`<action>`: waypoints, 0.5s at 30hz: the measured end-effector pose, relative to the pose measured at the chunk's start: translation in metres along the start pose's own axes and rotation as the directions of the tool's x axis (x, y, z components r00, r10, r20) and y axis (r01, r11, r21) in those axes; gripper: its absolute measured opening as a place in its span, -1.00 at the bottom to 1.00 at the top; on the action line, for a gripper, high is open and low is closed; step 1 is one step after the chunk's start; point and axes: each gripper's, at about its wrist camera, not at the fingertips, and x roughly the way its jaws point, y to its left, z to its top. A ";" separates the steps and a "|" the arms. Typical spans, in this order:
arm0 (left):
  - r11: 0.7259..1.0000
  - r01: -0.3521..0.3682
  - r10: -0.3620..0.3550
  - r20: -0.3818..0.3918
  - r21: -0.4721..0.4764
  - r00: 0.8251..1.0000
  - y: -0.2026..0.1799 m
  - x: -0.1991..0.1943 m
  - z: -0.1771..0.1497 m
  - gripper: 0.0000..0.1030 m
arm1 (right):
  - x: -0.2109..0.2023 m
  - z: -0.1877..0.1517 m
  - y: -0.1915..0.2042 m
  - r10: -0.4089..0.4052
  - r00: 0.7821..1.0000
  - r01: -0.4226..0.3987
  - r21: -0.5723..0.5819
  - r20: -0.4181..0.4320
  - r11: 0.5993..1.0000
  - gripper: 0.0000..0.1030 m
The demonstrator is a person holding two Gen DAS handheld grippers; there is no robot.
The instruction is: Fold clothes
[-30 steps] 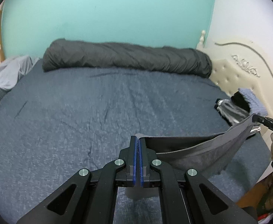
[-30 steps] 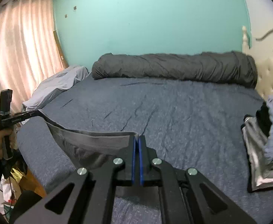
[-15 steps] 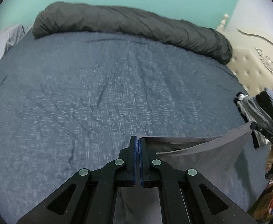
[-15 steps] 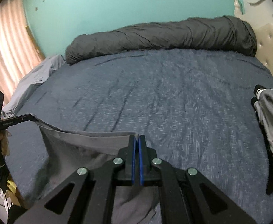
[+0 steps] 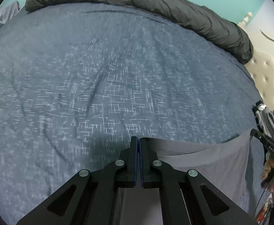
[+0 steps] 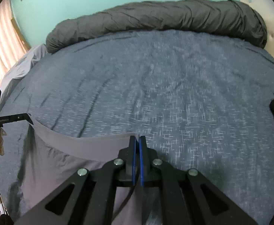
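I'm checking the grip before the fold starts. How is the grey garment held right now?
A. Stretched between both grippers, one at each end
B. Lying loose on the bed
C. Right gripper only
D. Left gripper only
A: the grey garment spans from the shut left gripper to the shut right gripper.

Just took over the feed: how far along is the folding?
Done: some clothes already sit in a pile by the headboard. In hand: the left gripper and right gripper are each shut on a corner of one grey garment, stretched between them over the bed. Left: lay it flat and fold it; no fold shows yet.
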 end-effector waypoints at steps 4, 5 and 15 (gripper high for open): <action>1.000 0.007 -0.008 -0.026 -0.009 1.000 0.002 0.022 0.002 -0.96 | 0.025 -0.002 -0.006 0.000 1.000 0.000 0.010 -0.031 1.000 -0.95; 1.000 0.006 -0.007 -0.029 -0.012 1.000 0.002 0.025 0.003 -0.92 | 0.030 -0.003 -0.006 0.001 0.999 -0.001 0.011 -0.037 1.000 -0.95; 1.000 0.022 -0.022 0.052 0.008 0.998 0.012 -0.001 0.000 -0.26 | 0.038 -0.005 -0.016 0.018 0.998 -0.017 0.026 -0.052 1.000 -0.95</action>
